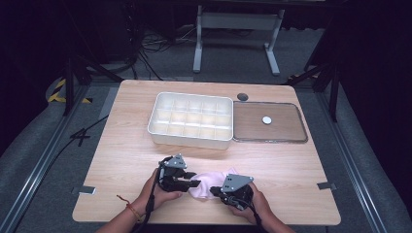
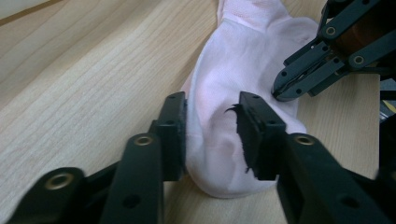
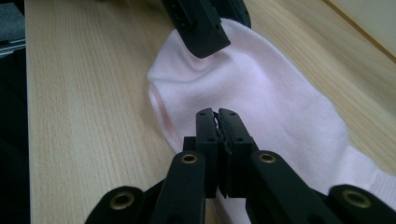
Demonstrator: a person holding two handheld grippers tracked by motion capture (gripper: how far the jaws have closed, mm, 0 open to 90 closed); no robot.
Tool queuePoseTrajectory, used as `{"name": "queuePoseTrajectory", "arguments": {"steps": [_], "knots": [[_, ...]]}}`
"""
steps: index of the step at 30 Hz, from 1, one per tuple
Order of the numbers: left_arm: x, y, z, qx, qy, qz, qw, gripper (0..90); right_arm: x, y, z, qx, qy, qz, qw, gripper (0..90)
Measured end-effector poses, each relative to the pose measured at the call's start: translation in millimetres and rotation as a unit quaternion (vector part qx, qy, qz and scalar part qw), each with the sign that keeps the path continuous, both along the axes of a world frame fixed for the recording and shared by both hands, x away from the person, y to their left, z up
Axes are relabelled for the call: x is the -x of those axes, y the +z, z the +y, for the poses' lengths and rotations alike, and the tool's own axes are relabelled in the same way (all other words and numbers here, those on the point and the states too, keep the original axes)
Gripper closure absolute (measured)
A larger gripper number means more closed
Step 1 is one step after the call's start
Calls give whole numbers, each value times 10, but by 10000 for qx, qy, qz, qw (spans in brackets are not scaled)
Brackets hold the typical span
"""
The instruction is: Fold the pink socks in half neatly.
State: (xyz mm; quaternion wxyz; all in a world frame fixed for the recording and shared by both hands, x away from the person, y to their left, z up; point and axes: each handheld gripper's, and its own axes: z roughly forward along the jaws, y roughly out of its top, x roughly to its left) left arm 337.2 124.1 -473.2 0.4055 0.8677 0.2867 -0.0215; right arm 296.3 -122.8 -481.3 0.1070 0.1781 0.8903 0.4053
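Both forearms come in from the near edge, hands low and close together; the left gripper (image 1: pixel 193 183) lies nearly level, pointing toward the other, its jaws parted with pale fabric between the pads (image 2: pixel 173 135); the right gripper (image 1: pixel 217 191) points back at it, jaws pressed together, tips almost meeting the left's.
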Motion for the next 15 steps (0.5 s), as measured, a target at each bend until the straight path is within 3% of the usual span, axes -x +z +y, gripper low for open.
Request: {"name": "queuePoseTrajectory", "arguments": {"steps": [2,7,11,15], "knots": [[34,-15,-12,-305,108,-126,9994,492,3,3,1,25,15,-4,10000,876],[100,-19,-12,-384,165,-254,9988,435,3,5,2,51,71,-75,9999,876],[170,-26,-74,-493,169,-450,9976,445,2,4,0,43,60,-47,10000,876],[198,-19,-105,-604,17,-578,9965,555,2,4,0,45,64,-52,10000,876]]}}
